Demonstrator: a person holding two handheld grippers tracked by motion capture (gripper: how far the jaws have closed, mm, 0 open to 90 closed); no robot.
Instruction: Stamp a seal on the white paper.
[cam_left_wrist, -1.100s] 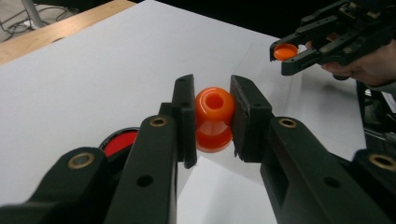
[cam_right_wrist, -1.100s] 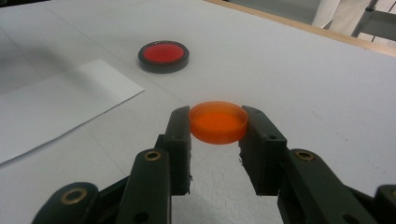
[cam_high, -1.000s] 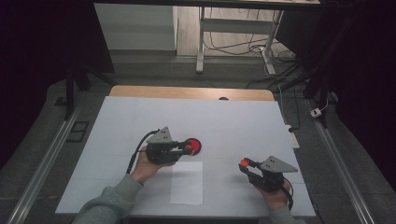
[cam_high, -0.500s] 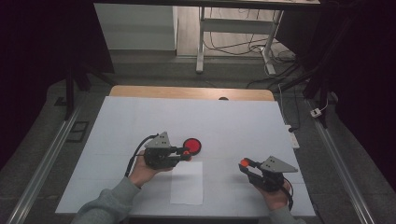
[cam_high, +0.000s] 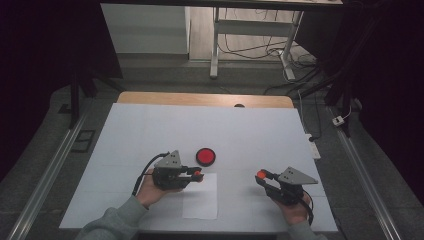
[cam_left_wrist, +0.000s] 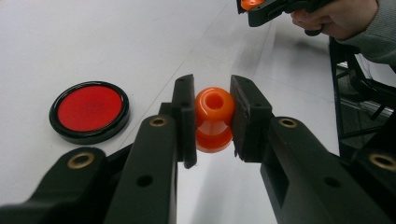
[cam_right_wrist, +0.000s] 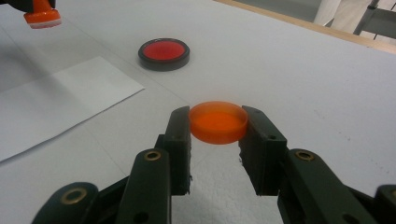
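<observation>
From the high view, a round black ink pad (cam_high: 205, 156) with a red filling lies on the white tabletop (cam_high: 250, 130), just beyond a white paper sheet (cam_high: 201, 197). The left hand-held gripper (cam_high: 196, 173) hovers at the sheet's far edge; the right hand-held gripper (cam_high: 261, 175) is well apart from it.

The left gripper view shows its jaws clamped on an orange stamp (cam_left_wrist: 214, 119), hole uppermost.

The right gripper view shows its jaws clamped on a shallow orange lid (cam_right_wrist: 218, 122), held level above the tabletop.
</observation>
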